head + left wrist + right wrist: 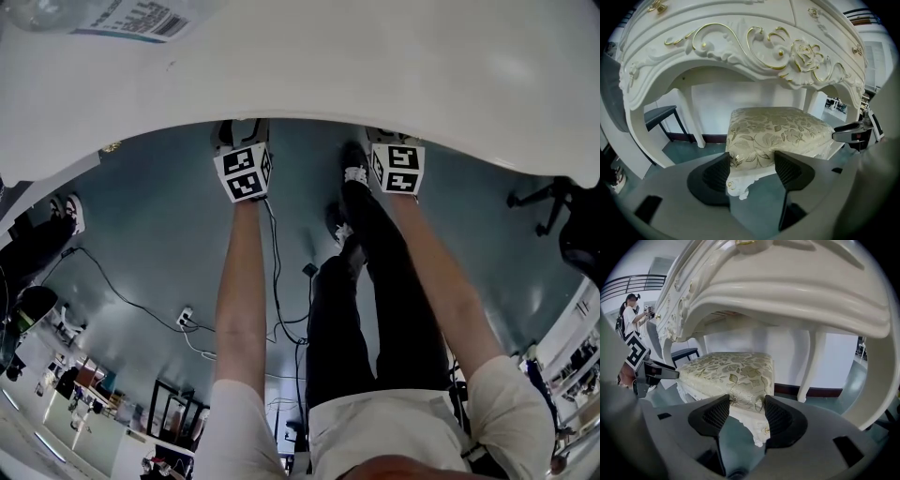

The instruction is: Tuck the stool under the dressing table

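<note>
The stool has a cream floral cushion and a carved white frame, and it stands partly under the white, gold-trimmed dressing table. My left gripper is shut on the stool's near left corner. My right gripper is shut on the near right corner of the stool, beneath the table's apron. In the head view the tabletop hides the stool and both sets of jaws. Only the left marker cube and the right marker cube show at the table's edge.
A dark bench stands behind the table's left leg. A white table leg rises right of the stool. Cables trail over the teal floor by the person's legs. An office chair is at the right.
</note>
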### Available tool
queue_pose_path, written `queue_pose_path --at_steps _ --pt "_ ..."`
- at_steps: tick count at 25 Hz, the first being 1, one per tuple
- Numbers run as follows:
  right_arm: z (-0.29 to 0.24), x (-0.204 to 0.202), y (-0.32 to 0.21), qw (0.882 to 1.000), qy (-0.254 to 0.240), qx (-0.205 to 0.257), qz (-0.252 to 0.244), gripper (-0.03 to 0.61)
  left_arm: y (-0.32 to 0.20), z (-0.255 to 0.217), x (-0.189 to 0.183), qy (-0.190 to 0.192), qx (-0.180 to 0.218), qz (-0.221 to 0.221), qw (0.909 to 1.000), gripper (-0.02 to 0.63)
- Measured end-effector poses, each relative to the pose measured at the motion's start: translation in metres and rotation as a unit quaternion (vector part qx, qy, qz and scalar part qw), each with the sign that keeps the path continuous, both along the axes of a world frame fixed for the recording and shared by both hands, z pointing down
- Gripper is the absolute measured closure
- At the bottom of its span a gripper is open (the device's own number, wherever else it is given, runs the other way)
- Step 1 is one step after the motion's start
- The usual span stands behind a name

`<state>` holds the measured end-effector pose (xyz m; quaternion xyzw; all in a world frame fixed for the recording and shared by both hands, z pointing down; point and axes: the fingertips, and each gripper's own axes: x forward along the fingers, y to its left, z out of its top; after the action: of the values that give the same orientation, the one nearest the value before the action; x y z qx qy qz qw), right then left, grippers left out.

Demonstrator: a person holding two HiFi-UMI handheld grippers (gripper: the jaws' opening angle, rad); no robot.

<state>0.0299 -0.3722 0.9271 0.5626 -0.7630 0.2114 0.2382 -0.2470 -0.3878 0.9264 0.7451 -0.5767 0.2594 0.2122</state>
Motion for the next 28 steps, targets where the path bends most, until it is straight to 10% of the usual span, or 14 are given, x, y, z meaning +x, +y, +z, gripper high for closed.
queue_pose_path --at_steps 28 --pt "-0.044 -0.027 0.029 0.999 -0.029 -0.022 -0.001 0.328 0.040 -0.040 0.003 0.037 -0.036 -0.076 0.9957 0.368"
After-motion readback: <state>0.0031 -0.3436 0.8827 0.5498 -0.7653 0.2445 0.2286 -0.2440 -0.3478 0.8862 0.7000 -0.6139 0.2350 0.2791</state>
